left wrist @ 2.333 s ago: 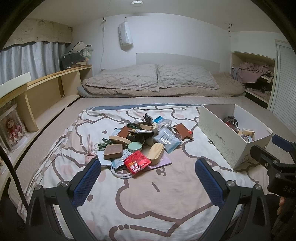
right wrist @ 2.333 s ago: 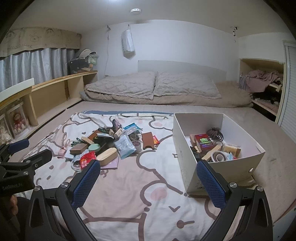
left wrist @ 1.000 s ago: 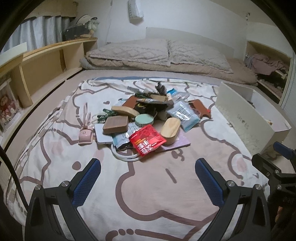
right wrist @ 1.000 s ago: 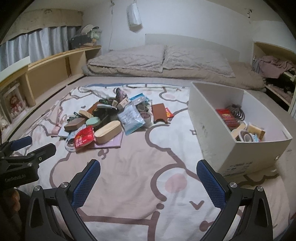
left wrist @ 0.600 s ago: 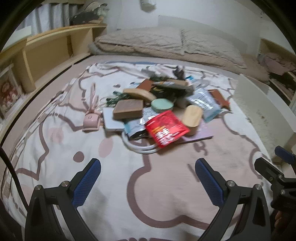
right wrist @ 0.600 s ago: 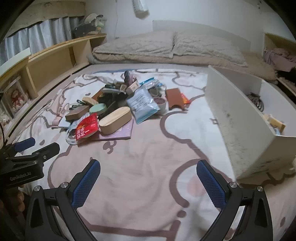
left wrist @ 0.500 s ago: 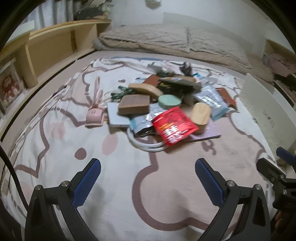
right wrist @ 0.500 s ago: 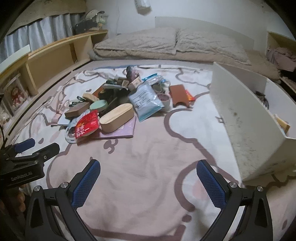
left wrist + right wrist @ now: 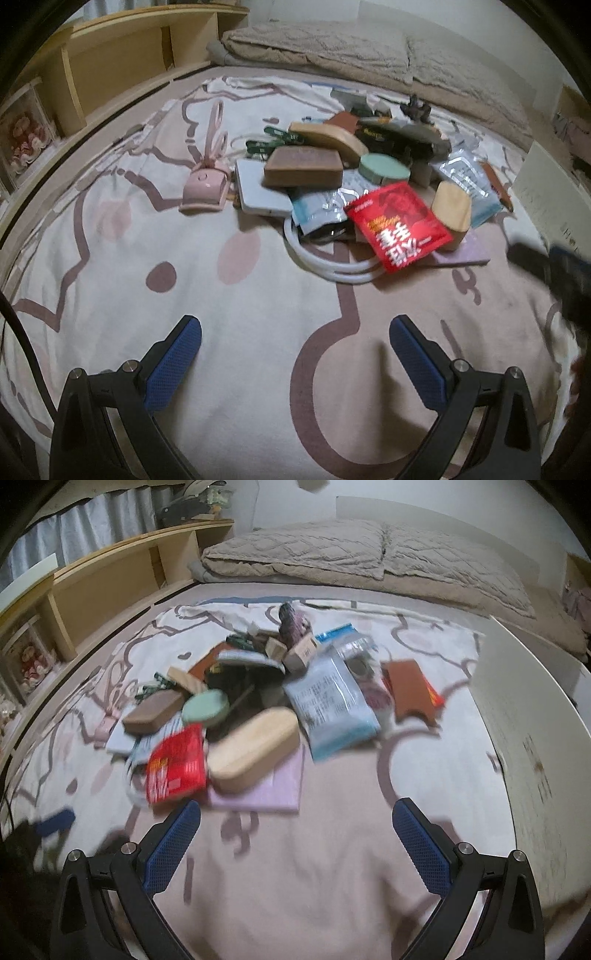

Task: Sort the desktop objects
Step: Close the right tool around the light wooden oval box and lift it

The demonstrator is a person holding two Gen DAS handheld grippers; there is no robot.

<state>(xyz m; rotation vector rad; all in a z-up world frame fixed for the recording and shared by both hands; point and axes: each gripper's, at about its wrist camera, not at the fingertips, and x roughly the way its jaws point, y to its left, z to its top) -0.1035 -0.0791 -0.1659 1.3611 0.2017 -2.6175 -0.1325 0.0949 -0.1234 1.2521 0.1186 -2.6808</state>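
A pile of small objects lies on a patterned blanket [image 9: 258, 350]. It holds a red packet [image 9: 399, 225], a light wooden case [image 9: 451, 206], a brown case [image 9: 303, 168], a green round tin [image 9: 384, 168], a pink bunny-eared gadget [image 9: 205, 184], a white ring cable [image 9: 332, 269] and a pale blue pouch [image 9: 330, 705]. My left gripper [image 9: 295, 354] is open and empty, short of the pile. My right gripper [image 9: 295, 834] is open and empty, just in front of the red packet [image 9: 175, 764], the wooden case [image 9: 253, 749] and a lilac notebook [image 9: 273, 794].
A white storage box [image 9: 528, 746] stands at the right, its wall also in the left wrist view [image 9: 550, 199]. Wooden shelves [image 9: 122, 70] run along the left. Pillows and a quilt [image 9: 369, 550] lie at the far end. The right gripper's body [image 9: 554, 273] shows blurred at the right edge.
Both grippers have moved forward and down toward the pile, which now looks larger and closer. Both stay open and empty.
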